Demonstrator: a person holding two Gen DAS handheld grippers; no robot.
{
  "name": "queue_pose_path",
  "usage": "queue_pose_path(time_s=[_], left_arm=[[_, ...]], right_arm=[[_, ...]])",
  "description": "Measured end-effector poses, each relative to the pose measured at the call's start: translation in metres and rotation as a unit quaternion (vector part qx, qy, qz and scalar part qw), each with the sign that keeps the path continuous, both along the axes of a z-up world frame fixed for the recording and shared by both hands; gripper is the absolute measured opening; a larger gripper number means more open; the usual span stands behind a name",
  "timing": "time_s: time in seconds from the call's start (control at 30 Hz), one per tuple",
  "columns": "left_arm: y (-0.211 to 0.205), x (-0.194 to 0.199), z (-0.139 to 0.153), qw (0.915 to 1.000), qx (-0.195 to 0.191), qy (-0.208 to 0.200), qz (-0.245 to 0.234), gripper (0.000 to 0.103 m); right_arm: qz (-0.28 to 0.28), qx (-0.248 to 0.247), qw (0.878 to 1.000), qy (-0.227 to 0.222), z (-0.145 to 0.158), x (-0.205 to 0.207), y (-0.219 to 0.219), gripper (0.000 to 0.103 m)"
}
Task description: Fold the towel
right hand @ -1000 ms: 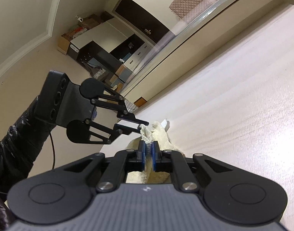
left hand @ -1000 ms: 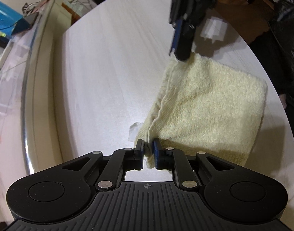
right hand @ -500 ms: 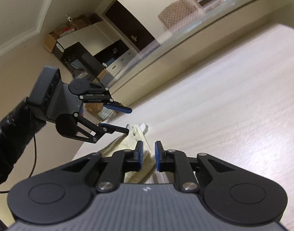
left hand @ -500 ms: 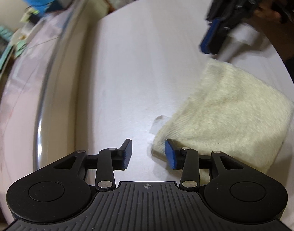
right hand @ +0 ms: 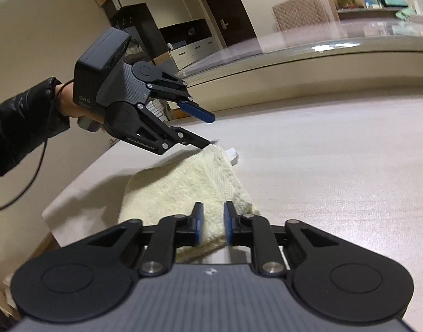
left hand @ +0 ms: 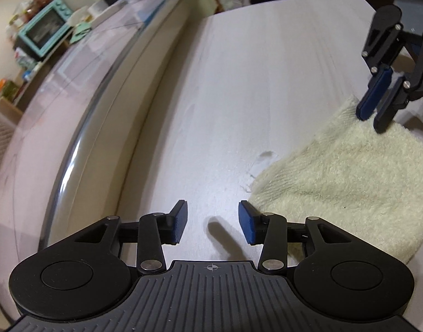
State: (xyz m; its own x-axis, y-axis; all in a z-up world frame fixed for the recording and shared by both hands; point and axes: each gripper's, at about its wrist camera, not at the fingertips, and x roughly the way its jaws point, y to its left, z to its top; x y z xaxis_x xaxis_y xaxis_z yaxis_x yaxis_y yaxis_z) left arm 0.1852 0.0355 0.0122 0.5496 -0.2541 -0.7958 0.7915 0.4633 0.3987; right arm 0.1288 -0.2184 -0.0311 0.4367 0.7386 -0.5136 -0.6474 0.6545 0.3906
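**Folded towel on worktop, both tongs released**

Item 1. Pale yellow terry towel (left hand: 341, 182), folded into a thick rectangle, lying flat on the pale wood-grain worktop (left hand: 239, 88). In your left wrist view it fills the 3 to 4 o'clock area; in your right wrist view it runs from centre toward 7 o'clock (right hand: 183, 185). A small white tag (right hand: 232, 155) pokes out at its far corner.

Item 2. Your left tongs (left hand: 212, 221), black with blue pads. The jaws have just been opening and now stand spread over bare worktop, nothing between them. The right-hand pad sits just beside the towel's near corner; whether it touches the cloth cannot be told. From the right wrist view the same tongs (right hand: 208, 128) reach in from 9 o'clock, lower finger at the towel's far corner, upper finger lifted clear.

Item 3. Your right tongs (right hand: 213, 225), same make. The jaws have just been opening and show a narrow gap; the towel's edge lies below and behind that gap, and the pads do not press on it. In the left wrist view these tongs (left hand: 373, 113) hang at 2 o'clock, tips at the towel's far edge.

Item 4. Black glossy jacket sleeve (right hand: 20, 121) and hand (right hand: 70, 105) holding your left tool, at 9 o'clock in the right wrist view.

Item 5. Teal countertop oven (left hand: 44, 31) on a shelf at 10 o'clock, beyond a curved glass-edged counter (left hand: 81, 127).
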Motion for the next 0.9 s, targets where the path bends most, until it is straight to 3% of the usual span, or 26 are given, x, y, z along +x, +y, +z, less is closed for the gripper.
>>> queue_pose_path(time_s=[0.07,0.2,0.37,0.5,0.7,0.8,0.9], left_arm=[[0.007,-0.008,0.009,0.9995,-0.018,-0.015,0.021,0.046],[0.028,-0.032,0.029,0.9942,-0.065,-0.033,0.079,0.058],[0.048,-0.082,0.037,0.9828,-0.118,-0.022,0.141,0.058],[0.044,-0.109,0.024,0.97,-0.145,-0.02,0.194,0.058],[0.04,-0.12,-0.004,0.9537,-0.172,-0.036,0.244,0.058],[0.036,-0.12,-0.014,0.9527,-0.165,-0.044,0.251,0.058],[0.035,-0.12,-0.018,0.9494,-0.174,-0.048,0.257,0.058]], right_arm=[[-0.003,0.002,1.0,-0.003,0.004,-0.003,-0.001,0.019],[0.012,0.007,1.0,-0.021,0.023,-0.019,-0.008,0.031],[0.051,-0.009,0.998,-0.038,0.032,-0.044,0.001,0.035],[0.072,-0.02,0.995,-0.061,0.035,-0.058,0.013,0.035],[0.096,-0.089,0.98,-0.148,0.031,-0.085,0.044,0.033],[0.098,-0.122,0.971,-0.182,0.025,-0.097,0.052,0.025],[0.104,-0.139,0.966,-0.194,0.013,-0.107,0.054,0.025]])
